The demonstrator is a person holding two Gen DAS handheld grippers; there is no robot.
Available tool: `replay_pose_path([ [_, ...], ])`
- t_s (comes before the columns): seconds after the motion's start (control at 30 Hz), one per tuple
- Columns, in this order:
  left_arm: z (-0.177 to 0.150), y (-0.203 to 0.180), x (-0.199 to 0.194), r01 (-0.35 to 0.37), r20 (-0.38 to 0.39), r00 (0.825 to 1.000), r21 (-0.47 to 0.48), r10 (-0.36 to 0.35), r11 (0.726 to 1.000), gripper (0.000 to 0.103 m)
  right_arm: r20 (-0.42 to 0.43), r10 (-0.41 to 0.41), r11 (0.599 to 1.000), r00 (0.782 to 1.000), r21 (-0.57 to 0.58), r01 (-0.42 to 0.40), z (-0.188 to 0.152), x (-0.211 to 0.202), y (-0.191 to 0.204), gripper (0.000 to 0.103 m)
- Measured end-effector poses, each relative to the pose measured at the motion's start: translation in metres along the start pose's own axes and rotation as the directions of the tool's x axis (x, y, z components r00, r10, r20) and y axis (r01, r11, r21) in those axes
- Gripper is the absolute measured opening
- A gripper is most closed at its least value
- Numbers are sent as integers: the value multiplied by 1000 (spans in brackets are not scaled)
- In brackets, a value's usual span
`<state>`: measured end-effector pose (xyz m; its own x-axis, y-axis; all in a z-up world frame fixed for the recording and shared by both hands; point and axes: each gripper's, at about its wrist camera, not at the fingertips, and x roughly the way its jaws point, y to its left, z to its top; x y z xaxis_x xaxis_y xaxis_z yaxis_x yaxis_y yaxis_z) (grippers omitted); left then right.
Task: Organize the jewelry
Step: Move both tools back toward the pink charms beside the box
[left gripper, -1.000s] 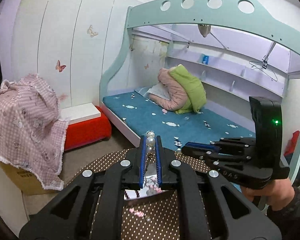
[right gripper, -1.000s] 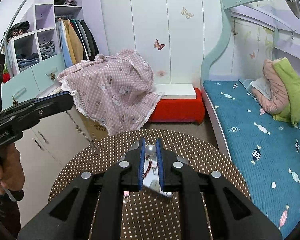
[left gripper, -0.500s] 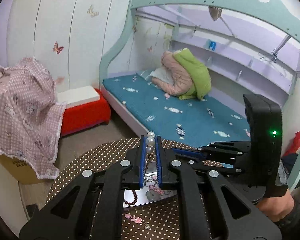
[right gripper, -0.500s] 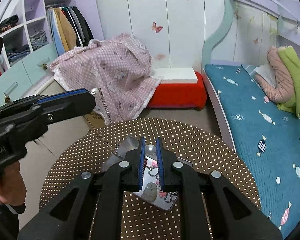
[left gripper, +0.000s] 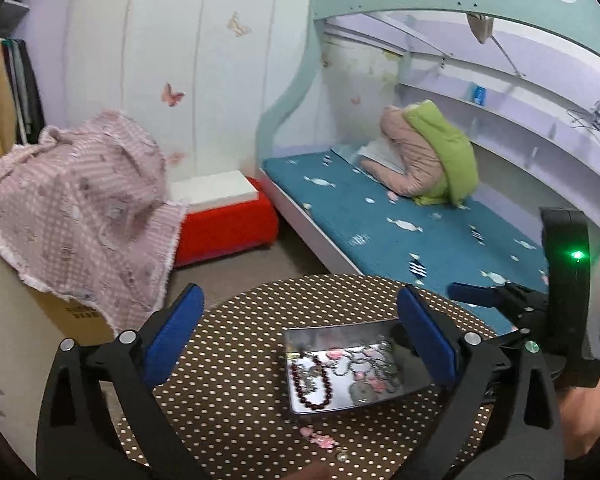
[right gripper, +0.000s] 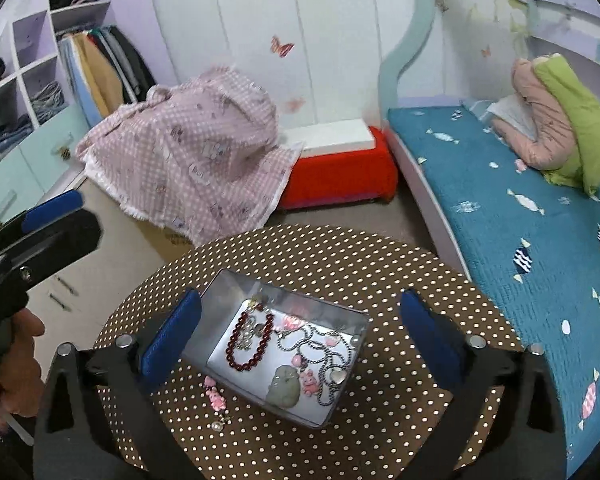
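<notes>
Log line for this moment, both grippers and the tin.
left gripper: open | right gripper: open | tin: holds necklaces, red bead bracelet | pink charm: on table beside tin

Each hand-held gripper [right gripper: 296,340] is black plastic with blue finger pads [right gripper: 172,336], silver screws and a green indicator light [left gripper: 577,255].

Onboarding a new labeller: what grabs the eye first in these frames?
The shiny rectangular metal tin in the middle of the round brown polka-dot table, holding a dark red bead bracelet and silver chains. Both claws, left and right, hover wide open over it.
</notes>
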<state>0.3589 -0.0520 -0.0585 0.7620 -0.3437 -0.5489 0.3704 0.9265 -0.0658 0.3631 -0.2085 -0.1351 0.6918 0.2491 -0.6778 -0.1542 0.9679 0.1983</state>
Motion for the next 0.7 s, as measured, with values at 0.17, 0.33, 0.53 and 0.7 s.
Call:
replay_pose_path([
  [0.17,-6,-3,-17,-70,38,997,20,70,997,98,17,-23,1000,1000,20,23,-2,-9,-3,96],
  [0.33,-10,-1,-36,-82,66,994,0,82,997,98,44,-18,1000,999,21,17,-2,-20,5,96],
  [0.53,-10,1,-63,-98,107,989,-24,100,995,98,96,-13,1000,995,23,11,1,-43,13,96],
  [0.7,-12,4,-82,-106,132,985,-48,112,993,98,134,-12,1000,991,18,10,-1,-66,18,96],
])
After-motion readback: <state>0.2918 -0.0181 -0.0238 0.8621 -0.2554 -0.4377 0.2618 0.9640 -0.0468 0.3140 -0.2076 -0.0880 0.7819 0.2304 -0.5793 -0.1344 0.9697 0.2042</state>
